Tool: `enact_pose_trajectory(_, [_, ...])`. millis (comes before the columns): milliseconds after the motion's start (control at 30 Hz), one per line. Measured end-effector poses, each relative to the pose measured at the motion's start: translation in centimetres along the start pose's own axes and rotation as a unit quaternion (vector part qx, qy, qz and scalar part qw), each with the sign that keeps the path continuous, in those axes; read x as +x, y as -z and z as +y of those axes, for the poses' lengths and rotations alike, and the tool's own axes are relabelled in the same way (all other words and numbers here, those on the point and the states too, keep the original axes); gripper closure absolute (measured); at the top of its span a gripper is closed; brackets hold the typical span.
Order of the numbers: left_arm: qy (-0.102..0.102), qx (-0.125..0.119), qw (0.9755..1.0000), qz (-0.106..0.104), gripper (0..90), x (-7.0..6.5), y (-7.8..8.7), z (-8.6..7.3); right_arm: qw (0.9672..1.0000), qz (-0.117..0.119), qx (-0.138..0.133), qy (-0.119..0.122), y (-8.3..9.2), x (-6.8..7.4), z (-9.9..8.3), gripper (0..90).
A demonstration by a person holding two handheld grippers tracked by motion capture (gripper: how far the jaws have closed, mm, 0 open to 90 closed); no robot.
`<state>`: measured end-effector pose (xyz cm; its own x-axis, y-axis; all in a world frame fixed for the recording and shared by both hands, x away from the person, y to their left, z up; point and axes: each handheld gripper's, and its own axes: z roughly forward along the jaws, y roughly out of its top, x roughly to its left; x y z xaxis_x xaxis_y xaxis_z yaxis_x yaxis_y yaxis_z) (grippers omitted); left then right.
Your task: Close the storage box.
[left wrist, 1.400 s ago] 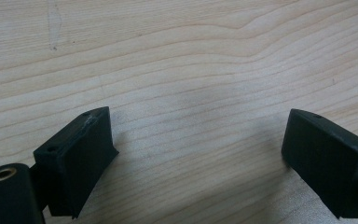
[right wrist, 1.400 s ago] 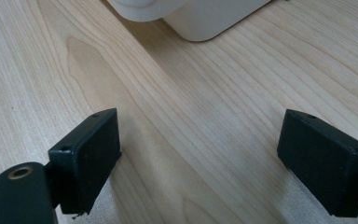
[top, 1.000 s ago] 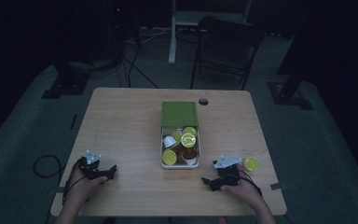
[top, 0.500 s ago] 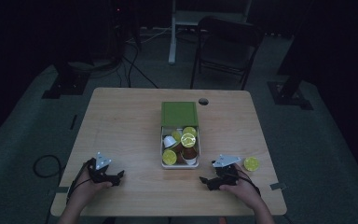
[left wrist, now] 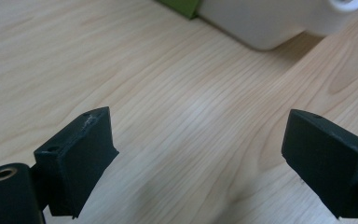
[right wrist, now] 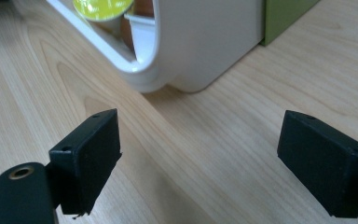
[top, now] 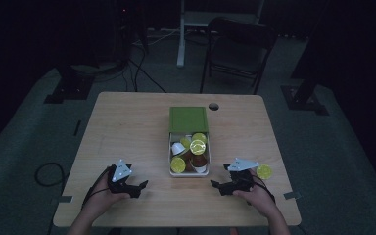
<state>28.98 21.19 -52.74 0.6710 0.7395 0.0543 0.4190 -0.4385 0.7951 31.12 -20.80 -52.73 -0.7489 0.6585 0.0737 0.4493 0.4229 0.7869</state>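
A white box [top: 172, 155] with its green lid [top: 188, 119] slid back stands mid-table, holding several coffee capsules [top: 197, 147] with yellow-green or brown tops. My left gripper [top: 140, 188] rests low on the table left of the box, jaws open and pointing right toward it. In the left gripper view the left gripper [left wrist: 200, 140] has only bare wood between its jaws, with the box's corner [left wrist: 265, 25] ahead. My right gripper [top: 217, 186] sits right of the box, open and pointing left. The right gripper view has the right gripper [right wrist: 203, 135] facing the box's rounded corner [right wrist: 200, 46], with one capsule [right wrist: 102, 7] inside.
A loose yellow-topped capsule [top: 264, 171] lies on the table just right of my right hand. The wooden table [top: 127, 127] has a round cable hole [top: 213, 106] behind the box. A dark chair [top: 237, 49] and stand bases stand on the floor beyond.
My left gripper has slid to the right along the table's front, closer to the box. The right gripper has stayed where it was.
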Motion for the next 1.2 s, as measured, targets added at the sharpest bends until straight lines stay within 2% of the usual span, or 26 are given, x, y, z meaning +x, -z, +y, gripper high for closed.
enact_pose_trajectory(400, [-0.017, -0.037, 0.9987, -0.03, 10.2, -1.3, -1.4, 1.6, 0.9995, 0.0, -0.03, -0.004, 0.5, -0.1, 1.1, 12.7])
enact_pose_trajectory(800, [-0.026, -0.069, 0.9969, -0.026, 12.1, -2.0, -2.6, 3.2, 0.9986, 0.007, -0.052, -0.012, -0.2, -0.1, 2.5, 12.7])
enact_pose_trajectory(1067, [-0.028, -0.074, 0.9965, -0.03, 12.1, -2.0, -3.2, 4.1, 0.9981, 0.01, -0.058, -0.019, -0.6, -0.4, 2.9, 12.8])
enact_pose_trajectory(1200, [-0.036, -0.076, 0.9958, -0.035, 12.1, -2.2, -3.5, 4.6, 0.9979, 0.01, -0.06, -0.021, -0.7, -0.5, 3.1, 13.1])
